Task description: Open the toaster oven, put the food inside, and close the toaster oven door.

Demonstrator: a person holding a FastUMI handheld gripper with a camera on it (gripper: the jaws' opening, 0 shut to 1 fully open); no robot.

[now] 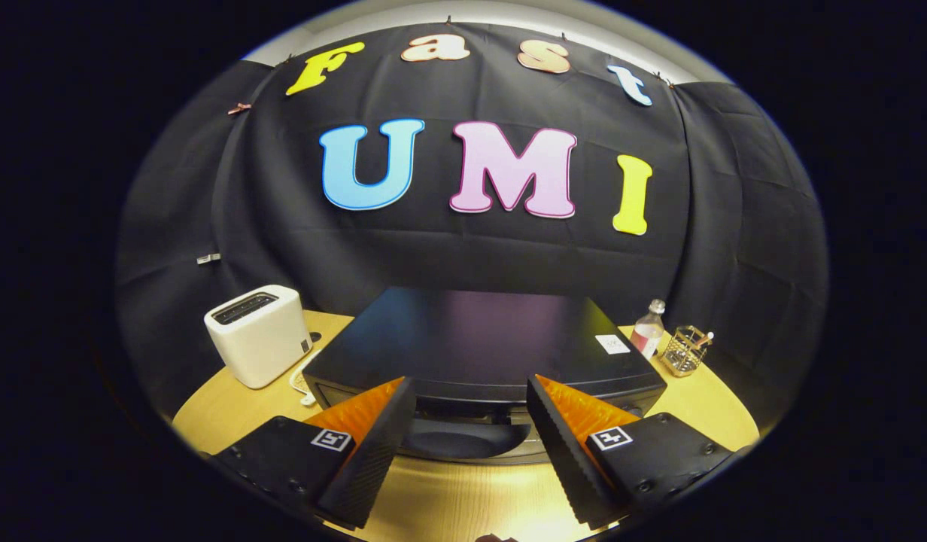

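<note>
Toaster oven (478,346) front partly hidden behind fingers (373,444); door state perhaps unclear

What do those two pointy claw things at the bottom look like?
They are the gripper, and its two wedge-shaped jaws taper toward the toaster oven. The inner faces of the jaws have fine ribbing, like tiny ridges. Behind each jaw sits a blocky black mount with small screws, and each mount carries a square white sticker with a black pattern. The jaws stand apart with nothing between them.
</note>
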